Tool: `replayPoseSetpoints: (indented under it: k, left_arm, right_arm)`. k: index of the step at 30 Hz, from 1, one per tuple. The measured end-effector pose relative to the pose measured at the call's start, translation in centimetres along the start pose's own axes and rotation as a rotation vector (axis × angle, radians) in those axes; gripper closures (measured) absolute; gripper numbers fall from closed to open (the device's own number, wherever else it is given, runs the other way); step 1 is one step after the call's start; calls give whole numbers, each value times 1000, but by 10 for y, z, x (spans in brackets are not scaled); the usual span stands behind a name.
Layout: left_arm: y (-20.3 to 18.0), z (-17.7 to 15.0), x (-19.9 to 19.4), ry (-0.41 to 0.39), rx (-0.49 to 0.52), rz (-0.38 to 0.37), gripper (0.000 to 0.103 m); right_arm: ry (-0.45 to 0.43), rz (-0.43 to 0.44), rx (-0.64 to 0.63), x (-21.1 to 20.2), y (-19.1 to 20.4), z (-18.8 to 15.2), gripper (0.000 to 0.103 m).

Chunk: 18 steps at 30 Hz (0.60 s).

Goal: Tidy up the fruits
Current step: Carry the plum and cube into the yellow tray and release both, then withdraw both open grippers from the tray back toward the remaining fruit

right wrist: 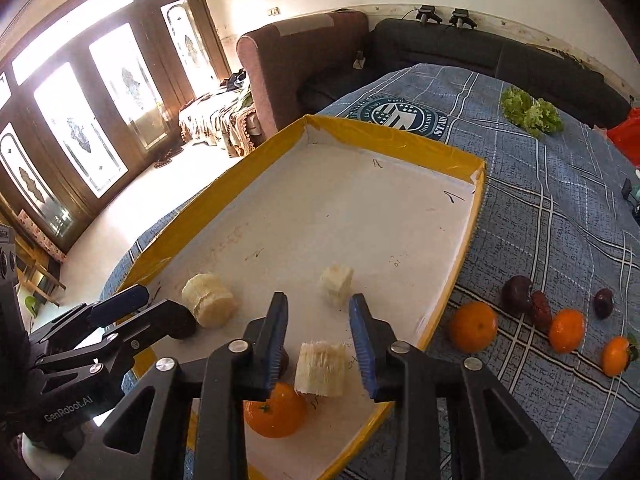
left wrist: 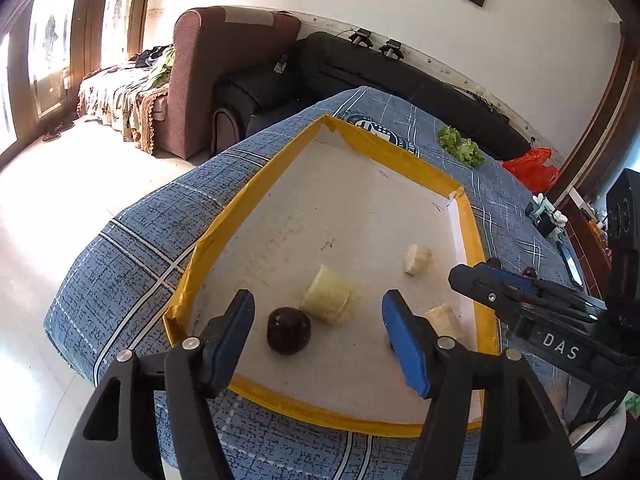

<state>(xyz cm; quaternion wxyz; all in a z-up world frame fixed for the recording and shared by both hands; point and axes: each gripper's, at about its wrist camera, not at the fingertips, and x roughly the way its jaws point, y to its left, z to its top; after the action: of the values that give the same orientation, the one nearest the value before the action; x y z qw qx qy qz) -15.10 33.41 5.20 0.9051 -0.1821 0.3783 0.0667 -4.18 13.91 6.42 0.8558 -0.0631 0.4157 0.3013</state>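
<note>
A yellow-rimmed white tray (left wrist: 248, 204) (right wrist: 460, 268) lies on a blue cloth. In it are three pale banana pieces (left wrist: 330, 294) (right wrist: 208, 300), a dark plum (left wrist: 289, 330) and an orange (right wrist: 276, 412). My left gripper (left wrist: 318, 338) is open above the tray's near end, with the plum between its fingers. My right gripper (right wrist: 320, 348) is open and empty over the tray, above a banana piece (right wrist: 322, 368); it shows at the right of the left wrist view (left wrist: 492, 276). Oranges (right wrist: 474, 326), plums (right wrist: 516, 294) and a red date (right wrist: 541, 310) lie on the cloth right of the tray.
Green lettuce (left wrist: 460, 146) (right wrist: 528, 114) lies at the far side of the cloth. A red bag (left wrist: 530, 168) sits beyond it. A brown armchair (left wrist: 224, 64) and a black sofa (right wrist: 480, 50) stand behind the table. The cloth's edge drops to the floor on the left.
</note>
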Motion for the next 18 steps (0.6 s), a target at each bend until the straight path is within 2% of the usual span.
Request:
replayPoseSetpoints:
  k: [2, 8, 18]
  left_arm:
    - [-4, -1, -2, -2, 1, 0, 31]
    - [-20, -3, -11, -22, 30, 10, 31]
    - [-66, -9, -28, -48, 107, -10, 31]
  right_arm:
    - [-16, -34, -9, -9, -1, -3, 54]
    - [-69, -151, -22, -39, -14, -15, 48]
    - [-124, -323, 10, -84, -45, -39, 44]
